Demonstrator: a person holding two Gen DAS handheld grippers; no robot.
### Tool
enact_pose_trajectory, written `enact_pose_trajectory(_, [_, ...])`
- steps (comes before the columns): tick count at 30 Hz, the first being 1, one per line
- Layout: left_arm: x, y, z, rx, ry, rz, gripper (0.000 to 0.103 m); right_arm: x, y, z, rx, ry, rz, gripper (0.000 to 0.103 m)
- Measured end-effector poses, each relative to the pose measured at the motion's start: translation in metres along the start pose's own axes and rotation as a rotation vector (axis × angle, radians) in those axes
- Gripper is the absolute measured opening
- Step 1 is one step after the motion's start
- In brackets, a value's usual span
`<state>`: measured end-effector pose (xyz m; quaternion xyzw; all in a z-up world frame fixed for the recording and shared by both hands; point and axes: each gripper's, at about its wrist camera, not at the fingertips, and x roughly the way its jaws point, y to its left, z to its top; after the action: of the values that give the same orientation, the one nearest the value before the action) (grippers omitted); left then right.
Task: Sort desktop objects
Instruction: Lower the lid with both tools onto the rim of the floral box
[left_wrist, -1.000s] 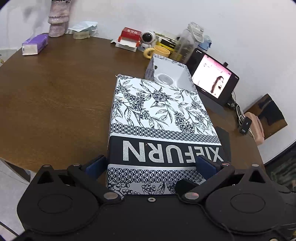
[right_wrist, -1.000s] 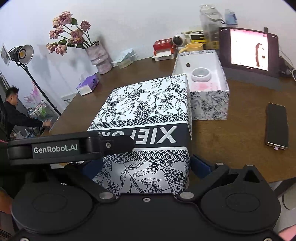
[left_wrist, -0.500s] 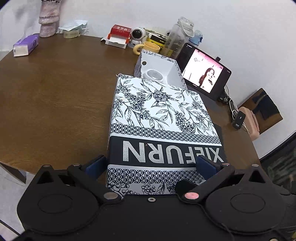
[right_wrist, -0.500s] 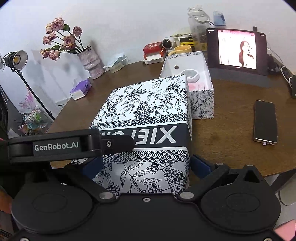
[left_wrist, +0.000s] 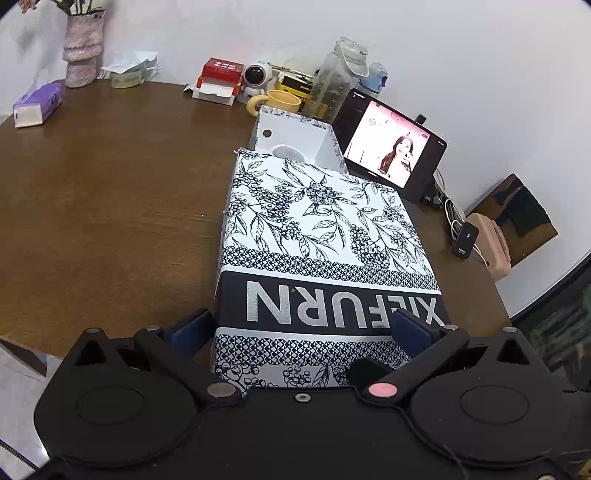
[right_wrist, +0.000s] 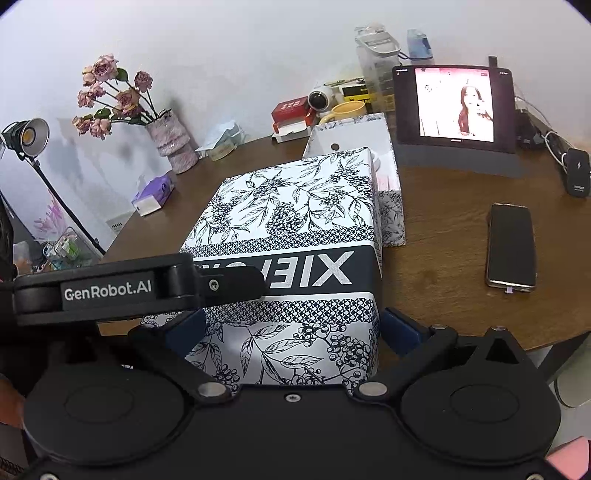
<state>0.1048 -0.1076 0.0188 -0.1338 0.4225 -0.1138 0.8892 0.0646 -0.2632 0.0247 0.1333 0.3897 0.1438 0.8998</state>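
A black-and-white leaf-patterned box lid (left_wrist: 317, 221) (right_wrist: 295, 206) marked XIEFURN is held over the brown table (left_wrist: 110, 192). My left gripper (left_wrist: 301, 328) is shut on its near end, one blue pad on each side. My right gripper (right_wrist: 291, 328) grips the same end from the right corner. The left gripper's black body crosses the right wrist view. Just beyond the lid stands the matching open box (left_wrist: 295, 129) (right_wrist: 351, 134), white inside, with a round white object (left_wrist: 282, 151) in it. The lid's far edge hides the box's near wall.
A lit tablet (left_wrist: 393, 153) (right_wrist: 456, 107) leans behind the box. A phone (right_wrist: 511, 247) lies to the right, near a charger (right_wrist: 576, 171). At the back stand a yellow mug (left_wrist: 282, 99), a bottle (left_wrist: 338, 77), a red box (left_wrist: 221, 74), a vase (right_wrist: 173, 142) and purple tissues (left_wrist: 38, 103).
Both grippers have carried the lid forward toward the open box. Its far edge now overlaps the box's near side, hiding much of the interior in the right wrist view.
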Motion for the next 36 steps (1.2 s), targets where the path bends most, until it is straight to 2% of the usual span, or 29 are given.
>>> enact_pose_trajectory(13, [0.034,-0.005,0.036,-0.017,-0.019,-0.005,0.103,0.028,-0.018,0.036,-0.002,-0.020,-0.006,0.102])
enact_pose_trajectory(23, [0.078,0.001,0.085,-0.047,-0.020,-0.011,0.103,0.074,-0.035,0.087,-0.028,-0.015,-0.010,0.101])
enact_pose_trajectory(36, [0.133,0.007,0.144,-0.052,-0.002,-0.001,0.103,0.131,-0.055,0.137,-0.021,-0.025,-0.006,0.101])
